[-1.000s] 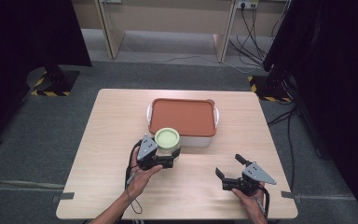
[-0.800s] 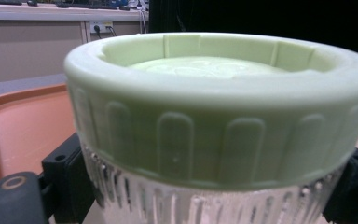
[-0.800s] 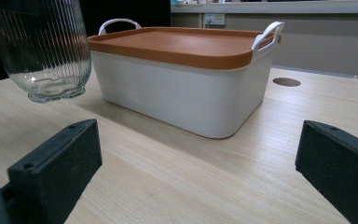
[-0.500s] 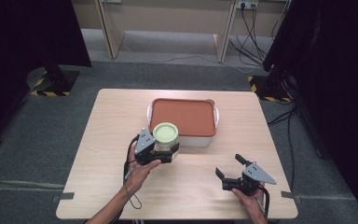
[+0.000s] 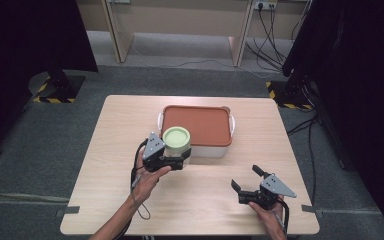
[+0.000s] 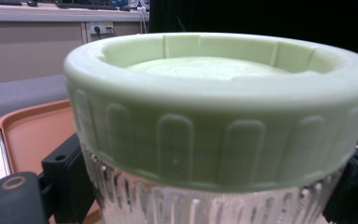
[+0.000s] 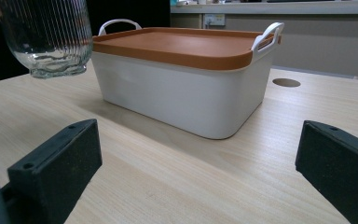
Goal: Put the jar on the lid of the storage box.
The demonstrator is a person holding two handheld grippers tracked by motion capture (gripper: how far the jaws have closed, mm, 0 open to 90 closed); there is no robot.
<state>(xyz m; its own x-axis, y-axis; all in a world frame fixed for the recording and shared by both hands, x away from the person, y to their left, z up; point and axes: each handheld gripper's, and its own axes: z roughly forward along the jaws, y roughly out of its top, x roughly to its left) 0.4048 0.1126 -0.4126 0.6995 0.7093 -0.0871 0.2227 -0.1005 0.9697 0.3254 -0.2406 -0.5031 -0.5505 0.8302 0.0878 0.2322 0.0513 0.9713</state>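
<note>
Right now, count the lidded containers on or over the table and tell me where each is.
2. A ribbed glass jar with a pale green screw lid, held off the table in the left tool. A white storage box with an orange lid stands just behind it, mid-table.

Lidded box (image 5: 196, 131) sits on the surface (image 5: 105, 165), toward its far middle. Jar (image 5: 176, 144), lifted off the surface, hangs at the box's near left corner. Right gripper (image 5: 246, 184) lies before the box, to its right; left gripper (image 5: 180, 161) stands just left of it.
</note>
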